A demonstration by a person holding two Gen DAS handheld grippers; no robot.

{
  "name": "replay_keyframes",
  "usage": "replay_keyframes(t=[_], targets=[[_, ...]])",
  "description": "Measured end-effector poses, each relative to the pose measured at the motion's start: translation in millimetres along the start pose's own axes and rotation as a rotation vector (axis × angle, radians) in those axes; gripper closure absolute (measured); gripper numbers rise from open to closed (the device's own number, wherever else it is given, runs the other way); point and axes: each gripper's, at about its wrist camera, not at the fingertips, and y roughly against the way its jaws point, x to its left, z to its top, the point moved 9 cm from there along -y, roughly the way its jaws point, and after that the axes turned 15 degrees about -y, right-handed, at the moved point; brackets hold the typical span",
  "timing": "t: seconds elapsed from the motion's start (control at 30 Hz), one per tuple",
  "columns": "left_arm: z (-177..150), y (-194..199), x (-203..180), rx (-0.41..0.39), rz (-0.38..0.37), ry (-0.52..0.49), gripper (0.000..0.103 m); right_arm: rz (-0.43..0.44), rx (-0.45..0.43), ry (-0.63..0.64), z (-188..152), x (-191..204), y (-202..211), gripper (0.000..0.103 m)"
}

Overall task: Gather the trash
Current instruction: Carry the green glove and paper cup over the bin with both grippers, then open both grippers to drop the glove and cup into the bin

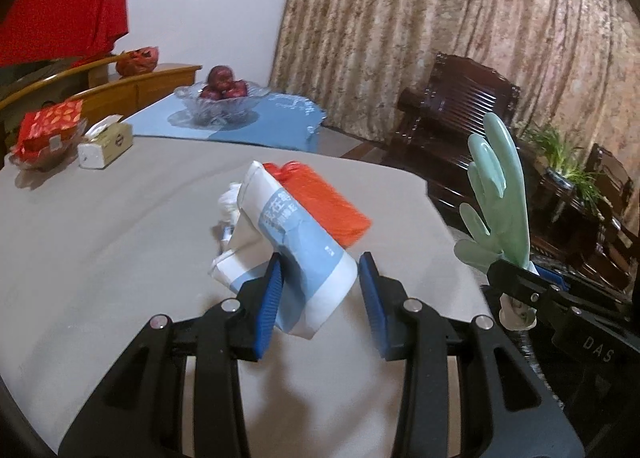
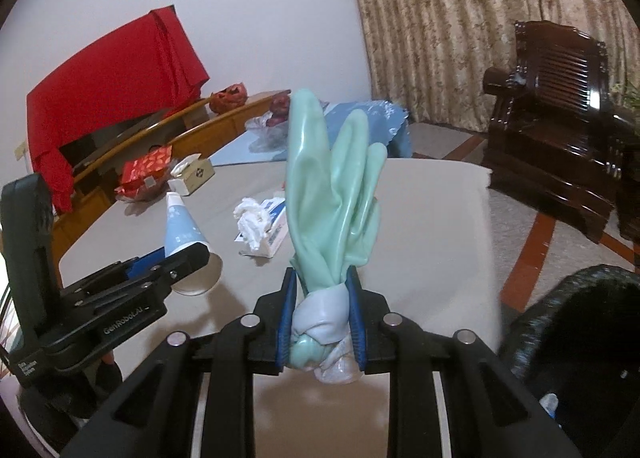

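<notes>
A crushed blue and white paper cup (image 1: 296,254) lies on the grey table (image 1: 100,226) between the fingers of my left gripper (image 1: 322,276). The jaws stand apart around it; the left pad touches it, the right pad is clear. An orange packet (image 1: 332,206) and a white crumpled tissue (image 1: 230,204) lie just beyond. My right gripper (image 2: 322,298) is shut on a pale green rubber glove (image 2: 336,186), held upright above the table. The glove also shows in the left wrist view (image 1: 496,194). The cup (image 2: 186,238), tissue (image 2: 252,222) and a small blue and white box (image 2: 276,230) show in the right wrist view.
A black bin (image 2: 580,338) sits low at the right, off the table edge. A tissue box (image 1: 106,142), a red gift box (image 1: 50,126) and a glass fruit bowl (image 1: 222,98) stand at the far side. Dark wooden chairs (image 1: 456,114) stand at the right.
</notes>
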Motion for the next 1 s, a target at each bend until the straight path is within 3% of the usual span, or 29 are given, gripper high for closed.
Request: replay_keyframes(t=[0.47,0.73,1.0], targets=[[26,9,-128,-0.040,-0.184,-0.120,0.066,-0.131,-0.117,-0.101,14,-92,94,0.079],[30,8,-221,-0.063,-0.333,-0.201,0.066,-0.262,-0.159,-0.162,4,-165,149,0.079],[22,-1,-297,-0.051,-0.456,-0.274,0.066,-0.360,-0.167,-0.222,-11,-221,177,0.079]])
